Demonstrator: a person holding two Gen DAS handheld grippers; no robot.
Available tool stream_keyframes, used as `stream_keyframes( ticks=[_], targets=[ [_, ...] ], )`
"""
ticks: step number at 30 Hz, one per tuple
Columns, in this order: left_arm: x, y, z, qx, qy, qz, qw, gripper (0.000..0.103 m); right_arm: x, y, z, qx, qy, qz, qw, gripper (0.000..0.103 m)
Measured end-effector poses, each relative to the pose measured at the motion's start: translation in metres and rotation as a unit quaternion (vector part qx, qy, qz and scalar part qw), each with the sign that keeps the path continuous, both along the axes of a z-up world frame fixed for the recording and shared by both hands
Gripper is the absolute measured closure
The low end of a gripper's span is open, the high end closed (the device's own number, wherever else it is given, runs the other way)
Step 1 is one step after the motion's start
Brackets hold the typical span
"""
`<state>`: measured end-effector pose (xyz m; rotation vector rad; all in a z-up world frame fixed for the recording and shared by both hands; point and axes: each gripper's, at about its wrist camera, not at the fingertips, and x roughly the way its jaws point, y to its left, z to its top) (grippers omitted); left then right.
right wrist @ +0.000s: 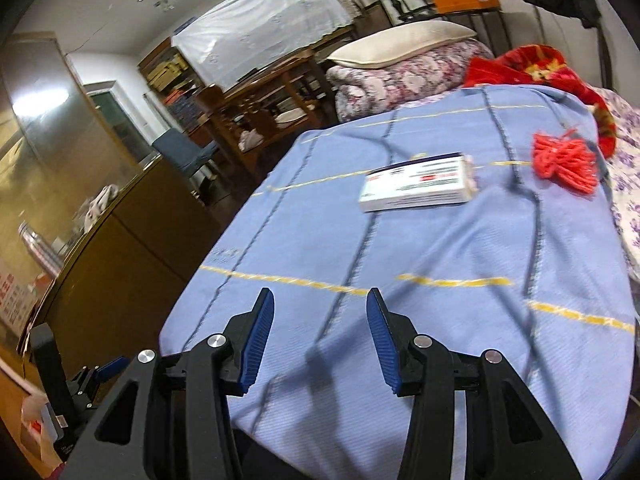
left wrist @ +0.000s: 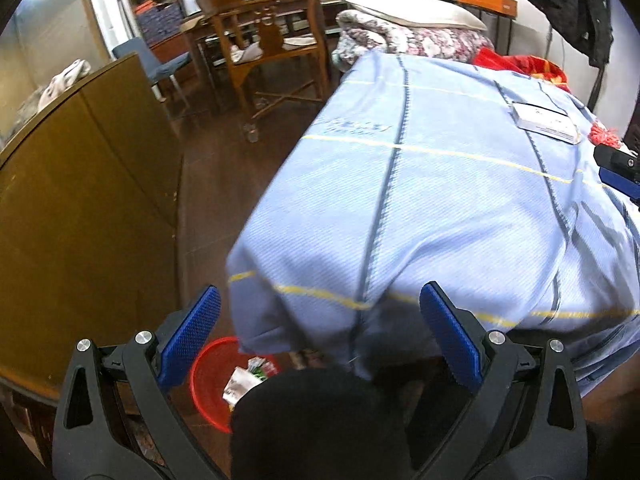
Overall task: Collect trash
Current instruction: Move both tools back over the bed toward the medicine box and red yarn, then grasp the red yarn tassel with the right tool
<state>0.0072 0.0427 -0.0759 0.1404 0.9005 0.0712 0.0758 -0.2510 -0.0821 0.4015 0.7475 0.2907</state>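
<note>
Bed with light-blue checked cover [right wrist: 440,264] fills centre frame. Red plastic bin [left wrist: 212,384] at bottom of left view. White flat cardboard box [right wrist: 418,189] upper centre, red yarn tuft [right wrist: 566,162] upper right, both well ahead of right claw [right wrist: 320,340]. Both claws released, empty; left claw [left wrist: 320,344] wider. Approach box flat, straddle its short side.

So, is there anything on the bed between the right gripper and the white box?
Nothing visible. The right gripper is empty, its jaws apart, and only bare blue bedspread lies between it and the white box. The red yarn bundle sits beyond the box to the right, apart from it.
</note>
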Motion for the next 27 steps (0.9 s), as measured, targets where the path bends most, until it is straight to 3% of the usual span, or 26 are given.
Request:
stream_keyframes(
  ticks=[12, 15, 27],
  targets=[
    [0.047, -0.04, -0.015, -0.015, 0.019, -0.041, 0.9989, 0.007, 0.016, -0.057, -0.012, 0.003, 0.005, -0.064, 0.998, 0.055],
    [0.056, -0.046, -0.017, -0.019, 0.021, -0.049, 0.9984, 0.007, 0.019, -0.067, -0.013, -0.001, 0.004, -0.079, 0.997, 0.051],
    [0.075, -0.051, -0.024, -0.053, 0.032, -0.065, 0.996, 0.007, 0.032, -0.111, 0.005, -0.031, -0.024, -0.162, 0.986, 0.044]
  ],
)
